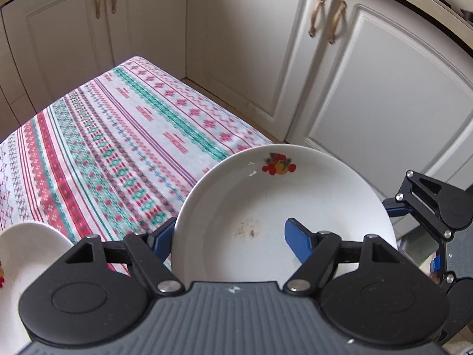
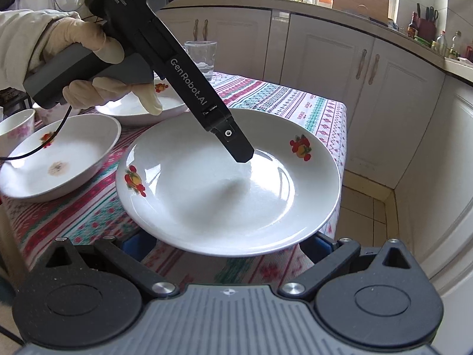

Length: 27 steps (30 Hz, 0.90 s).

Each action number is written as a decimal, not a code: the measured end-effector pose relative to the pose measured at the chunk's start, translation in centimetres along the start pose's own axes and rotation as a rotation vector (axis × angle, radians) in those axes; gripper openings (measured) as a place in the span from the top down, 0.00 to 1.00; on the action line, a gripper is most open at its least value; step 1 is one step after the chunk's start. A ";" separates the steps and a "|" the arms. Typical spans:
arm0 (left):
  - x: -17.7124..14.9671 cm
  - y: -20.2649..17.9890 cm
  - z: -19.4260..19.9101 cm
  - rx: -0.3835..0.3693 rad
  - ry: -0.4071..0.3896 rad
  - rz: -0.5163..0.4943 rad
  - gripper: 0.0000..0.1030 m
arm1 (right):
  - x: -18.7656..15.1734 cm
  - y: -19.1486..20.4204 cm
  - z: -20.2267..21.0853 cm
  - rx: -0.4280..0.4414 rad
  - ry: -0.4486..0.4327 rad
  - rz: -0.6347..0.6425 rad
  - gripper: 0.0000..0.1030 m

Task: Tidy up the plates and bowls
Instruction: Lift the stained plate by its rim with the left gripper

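Left tongs (image 1: 229, 239) are clenched over the rim of a white plate (image 2: 207, 195): one pad is laid inside the plate, the other is outside its rim. Right tongs (image 2: 226, 245) are set under the plate's near edge with the tips hidden, so their grip cannot be told. The plate is held at the table (image 2: 295, 100) corner, overhanging the edge. A gloved hand (image 2: 88, 44) is seen on the left tongs' handle. Further in on the table, a second plate (image 2: 59, 159), a third plate (image 2: 133, 109), a bowl (image 2: 14, 130) and a glass (image 2: 201, 59) are seen. Cabinets (image 1: 384, 103) are behind the table.
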<state>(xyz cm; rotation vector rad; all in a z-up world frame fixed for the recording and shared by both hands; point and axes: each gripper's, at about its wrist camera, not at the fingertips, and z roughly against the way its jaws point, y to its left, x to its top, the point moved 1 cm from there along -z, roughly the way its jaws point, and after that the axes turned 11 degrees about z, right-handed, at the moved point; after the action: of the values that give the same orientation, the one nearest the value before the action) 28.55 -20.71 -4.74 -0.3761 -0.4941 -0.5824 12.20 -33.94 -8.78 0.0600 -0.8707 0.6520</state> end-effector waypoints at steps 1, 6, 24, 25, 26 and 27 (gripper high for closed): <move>0.2 0.2 -0.1 0.005 -0.004 -0.001 0.26 | 0.1 -0.2 -0.3 0.005 0.002 -0.004 0.00; 0.9 0.9 -0.9 0.019 -0.018 -0.010 0.26 | 0.4 -0.9 -1.7 0.017 0.013 -0.015 0.00; 1.7 2.2 -2.6 0.021 -0.024 0.027 0.23 | 1.2 -1.8 -3.6 0.000 0.026 -0.038 0.00; 1.6 2.2 -2.6 0.022 -0.024 0.024 0.23 | 1.2 -1.7 -3.6 0.001 0.028 -0.040 0.00; 1.6 2.1 -2.5 0.026 -0.025 0.022 0.23 | 1.3 -1.7 -3.6 0.000 0.030 -0.039 0.00; 1.6 2.1 -2.3 0.030 -0.027 0.020 0.22 | 1.3 -1.7 -3.6 0.000 0.032 -0.038 0.00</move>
<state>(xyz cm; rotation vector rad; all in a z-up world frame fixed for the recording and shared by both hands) 31.72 -20.87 -6.20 -0.3604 -0.5235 -0.5504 16.18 -33.54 -9.84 0.0658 -0.8368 0.6158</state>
